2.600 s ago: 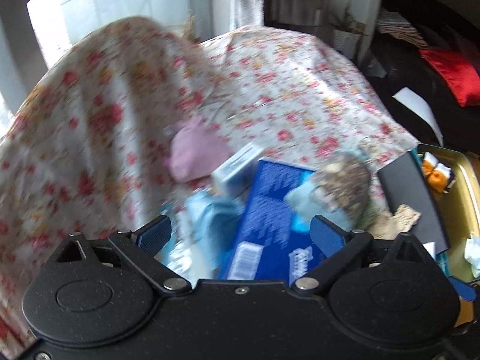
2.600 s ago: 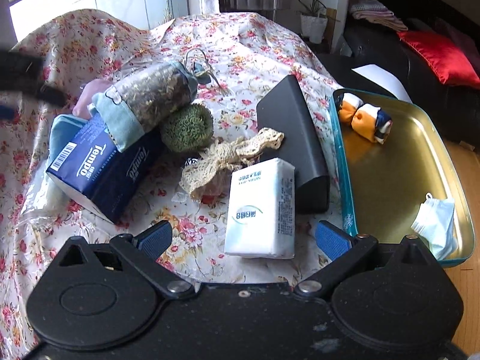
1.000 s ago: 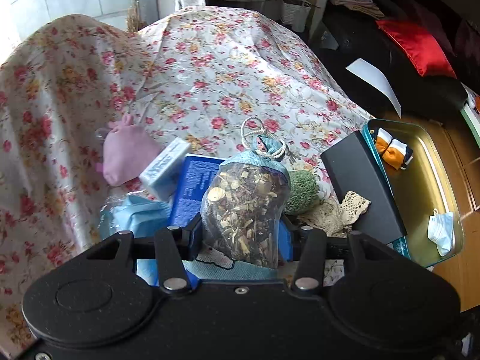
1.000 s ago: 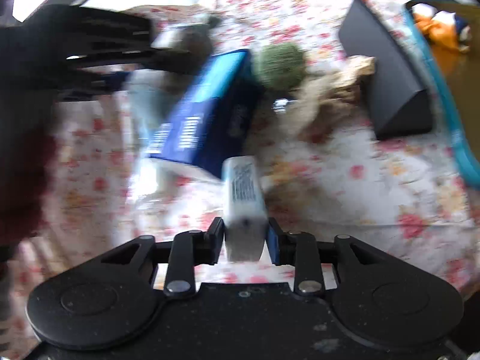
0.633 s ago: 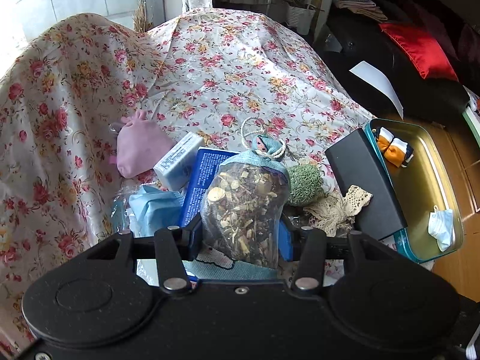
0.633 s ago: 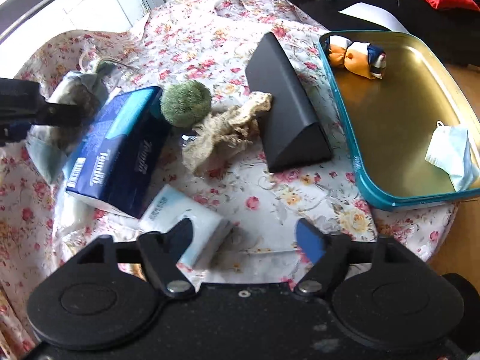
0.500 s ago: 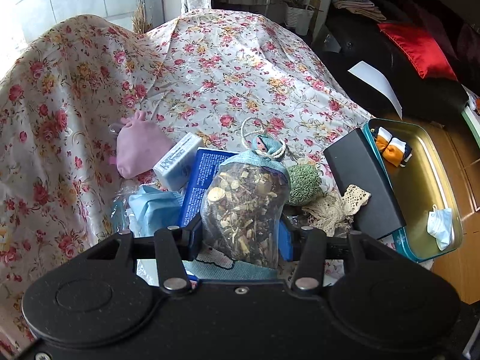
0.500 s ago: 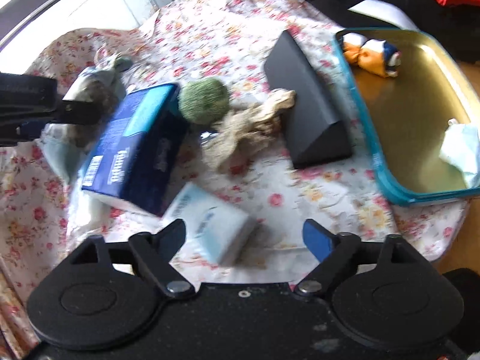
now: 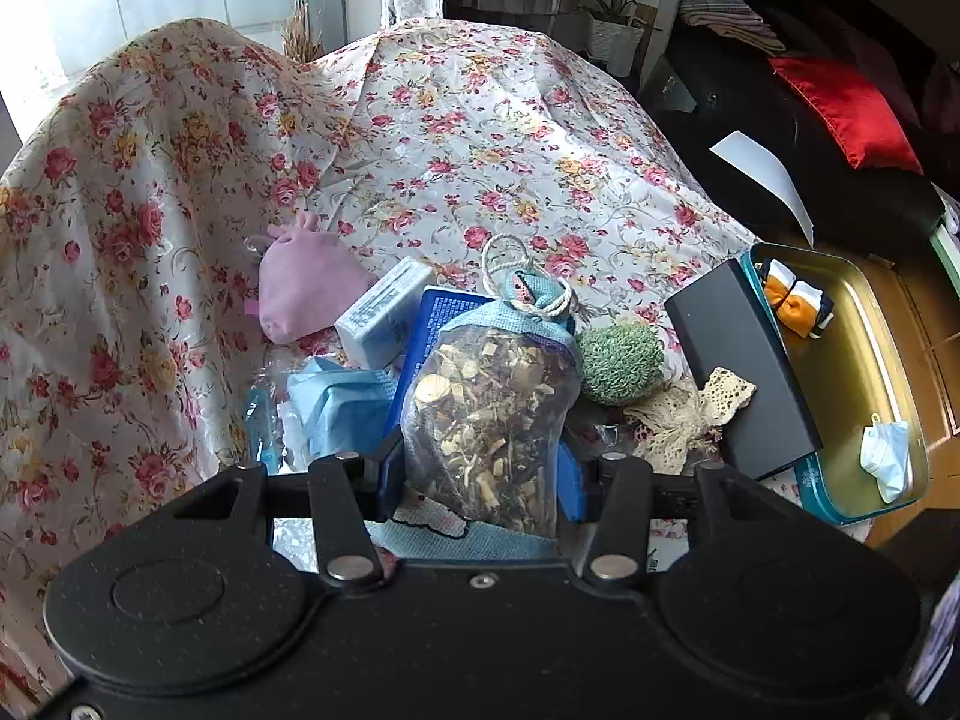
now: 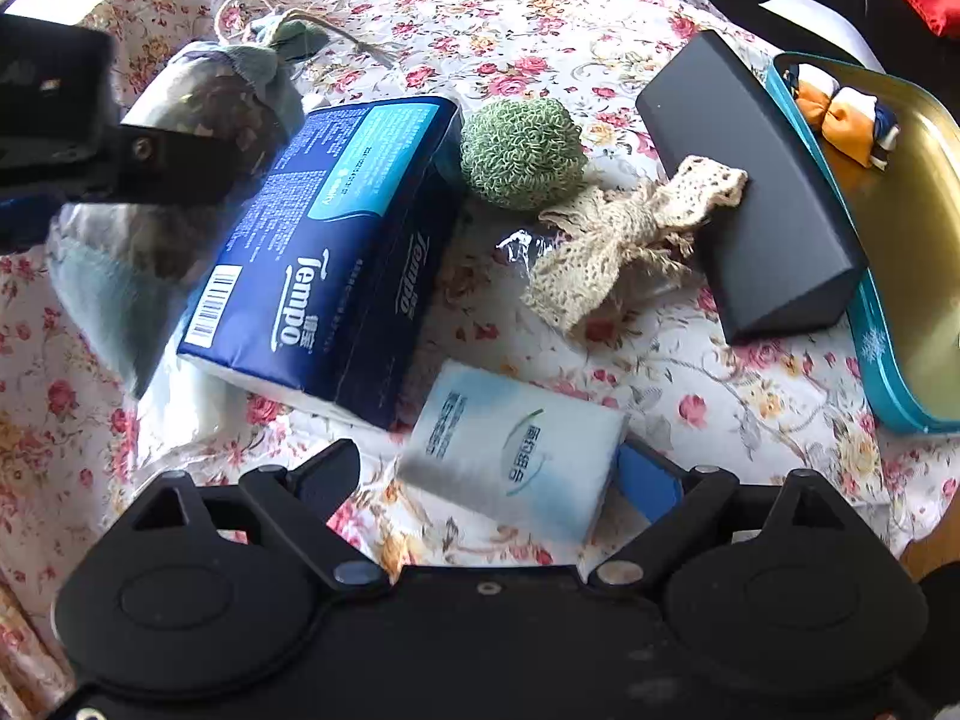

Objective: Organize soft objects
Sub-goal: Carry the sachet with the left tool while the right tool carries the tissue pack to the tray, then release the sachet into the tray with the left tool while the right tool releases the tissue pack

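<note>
Left claw (image 9: 480, 480) grips sachet (image 9: 489, 414); right claw (image 10: 489, 474) gapes.

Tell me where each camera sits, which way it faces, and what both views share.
Left wrist: on the left gripper, facing down across the floral tablecloth; jaws shut on the potpourri sachet.
Right wrist: on the right gripper, facing down at the table; jaws open around the white tissue pack.
Shared: blue Tempo pack, green ball, black case, tray, sachet.
</note>
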`<state>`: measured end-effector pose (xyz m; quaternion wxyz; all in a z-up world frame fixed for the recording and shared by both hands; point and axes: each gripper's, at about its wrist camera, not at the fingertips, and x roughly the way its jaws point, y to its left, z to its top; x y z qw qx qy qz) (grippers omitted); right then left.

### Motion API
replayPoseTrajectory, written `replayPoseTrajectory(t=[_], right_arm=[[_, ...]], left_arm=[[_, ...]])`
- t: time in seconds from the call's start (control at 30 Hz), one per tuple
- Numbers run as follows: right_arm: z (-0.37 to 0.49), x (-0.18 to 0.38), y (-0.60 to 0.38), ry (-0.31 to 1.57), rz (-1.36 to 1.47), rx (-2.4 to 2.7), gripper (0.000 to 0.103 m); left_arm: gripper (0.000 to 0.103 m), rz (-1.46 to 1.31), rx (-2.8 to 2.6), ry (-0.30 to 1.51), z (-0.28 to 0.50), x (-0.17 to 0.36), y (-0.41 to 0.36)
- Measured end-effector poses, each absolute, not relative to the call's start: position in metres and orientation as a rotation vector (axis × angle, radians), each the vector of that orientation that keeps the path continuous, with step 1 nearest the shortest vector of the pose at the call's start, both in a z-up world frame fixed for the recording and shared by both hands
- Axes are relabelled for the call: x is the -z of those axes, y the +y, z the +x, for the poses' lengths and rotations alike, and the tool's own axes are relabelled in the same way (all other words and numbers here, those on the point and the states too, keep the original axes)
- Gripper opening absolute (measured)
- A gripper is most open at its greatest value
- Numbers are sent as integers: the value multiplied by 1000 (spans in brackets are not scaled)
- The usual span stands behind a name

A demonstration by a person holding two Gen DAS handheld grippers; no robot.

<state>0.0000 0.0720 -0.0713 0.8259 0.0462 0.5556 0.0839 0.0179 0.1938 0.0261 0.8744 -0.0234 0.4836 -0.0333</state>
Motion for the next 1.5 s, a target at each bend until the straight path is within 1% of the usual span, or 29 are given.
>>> replayPoseTrajectory(t=[0.13,0.17,0.2,0.27,0.37,0.7,0.83,1.0,1.23,1.5], right_arm=[[-1,81,77,1168,15,-162,91],[-3,84,76,1170,3,-167,84],[-5,87,74,1180,-2,-179,78],[-12,87,69,1169,-6,-200,76],[-22,85,64,1173,-19,-223,76],[-50,58,40,1193,93,-329,76],[-58,42,25,1154,92,-318,76],[-58,24,-10,1079,93,-223,76],[-40,12,-84,998,174,-55,76],[-2,9,-157,908,179,117,76]], left_arm=[[48,-61,68,1014,18,-24,198],[48,-62,68,1015,17,-24,199],[48,-63,68,1017,17,-24,199],[48,-64,67,1020,16,-23,199],[48,-65,68,1031,14,-20,197],[48,-52,108,1076,-1,-20,176],[48,-36,142,1078,-2,-25,159],[48,-7,191,1049,4,-37,127],[48,23,288,996,19,-56,69],[48,1,360,997,51,-55,6]])
